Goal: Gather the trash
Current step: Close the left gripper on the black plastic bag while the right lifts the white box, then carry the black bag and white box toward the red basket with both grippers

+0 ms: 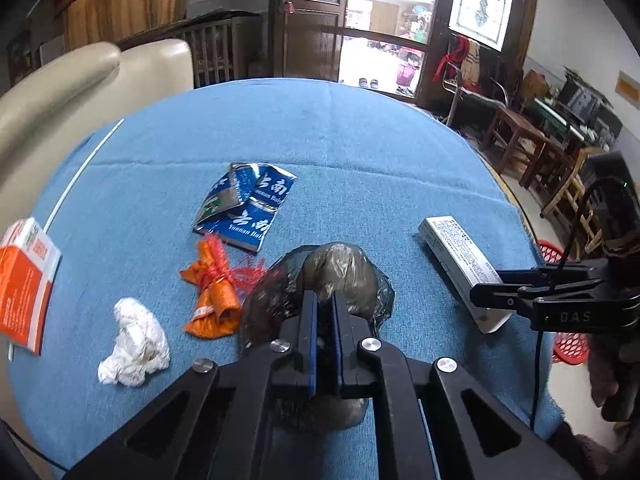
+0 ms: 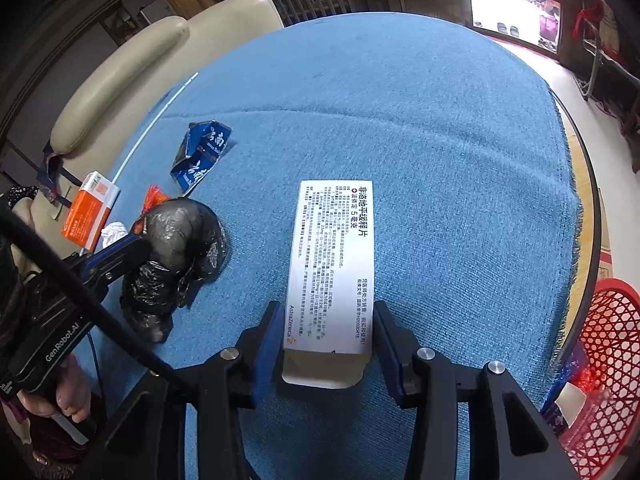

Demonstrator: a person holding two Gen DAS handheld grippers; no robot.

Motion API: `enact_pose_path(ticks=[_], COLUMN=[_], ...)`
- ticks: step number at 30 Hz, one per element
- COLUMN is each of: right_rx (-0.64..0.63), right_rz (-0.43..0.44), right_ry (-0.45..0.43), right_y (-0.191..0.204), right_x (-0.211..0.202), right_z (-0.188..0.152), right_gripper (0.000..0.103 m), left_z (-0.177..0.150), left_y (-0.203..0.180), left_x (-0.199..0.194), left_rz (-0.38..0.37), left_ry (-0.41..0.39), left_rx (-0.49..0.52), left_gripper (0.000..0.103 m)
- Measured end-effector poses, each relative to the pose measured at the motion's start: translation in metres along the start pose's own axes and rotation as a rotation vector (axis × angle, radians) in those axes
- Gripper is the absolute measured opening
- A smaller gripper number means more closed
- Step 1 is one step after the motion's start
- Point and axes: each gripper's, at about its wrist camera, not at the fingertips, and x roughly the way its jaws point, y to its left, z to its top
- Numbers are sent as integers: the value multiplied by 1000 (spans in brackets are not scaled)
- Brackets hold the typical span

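Observation:
A round table with a blue cloth [image 1: 360, 152] carries the trash. My left gripper [image 1: 325, 312] is shut on a crumpled black plastic bag [image 1: 340, 276], which rests on the cloth; it also shows in the right wrist view [image 2: 176, 248]. My right gripper [image 2: 326, 320] is closed around the near end of a white medicine box [image 2: 332, 256], its pads touching both long sides; the box lies flat on the cloth and shows in the left wrist view [image 1: 460, 264]. A torn blue packet [image 1: 244, 208], an orange wrapper [image 1: 212, 300], a white tissue wad [image 1: 134, 344] and an orange-white box [image 1: 24, 280] lie to the left.
A red mesh basket [image 2: 608, 360] stands on the floor off the table's right edge. A cream sofa [image 1: 80, 80] borders the table's left side. A thin white stick [image 1: 80, 172] lies near the left edge. Wooden stools [image 1: 520, 140] stand at the far right.

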Motion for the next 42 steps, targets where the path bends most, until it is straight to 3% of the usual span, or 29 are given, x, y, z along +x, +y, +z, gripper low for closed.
enact_pose_path(ticks=[13, 17, 18, 20, 22, 23, 31, 33, 42], right_rx=[2, 9, 12, 15, 23, 29, 72, 82, 127], right_rz=[77, 106, 113, 121, 130, 134, 175, 181, 214], right_ry=[-62, -92, -98, -111, -113, -114, -125, -133, -167], right_y=[-3, -10, -12, -16, -20, -22, -43, -48, -67], right_x=[-28, -43, -47, -53, -54, -55, -57, -59, -70], right_z=[-18, -24, -26, -31, -34, -36, -49, -50, -57], right_gripper=[48, 47, 47, 47, 47, 47, 47, 47, 47], left_z=[-10, -4, -3, -1, -1, 0, 2, 1, 3], left_y=[12, 12, 12, 12, 11, 10, -6, -11, -23], left_x=[-41, -40, -38, -28, -20, -16, 23, 31, 26], left_rz=[-7, -48, -35, -41, -25, -7, 62, 70, 95], left_ry=[-23, -18, -13, 20, 29, 34, 125, 151, 161], left_rx=[-116, -138, -142, -142, -136, -126, -50, -48, -72], left_gripper=[7, 7, 10, 34, 50, 52, 51, 43, 37])
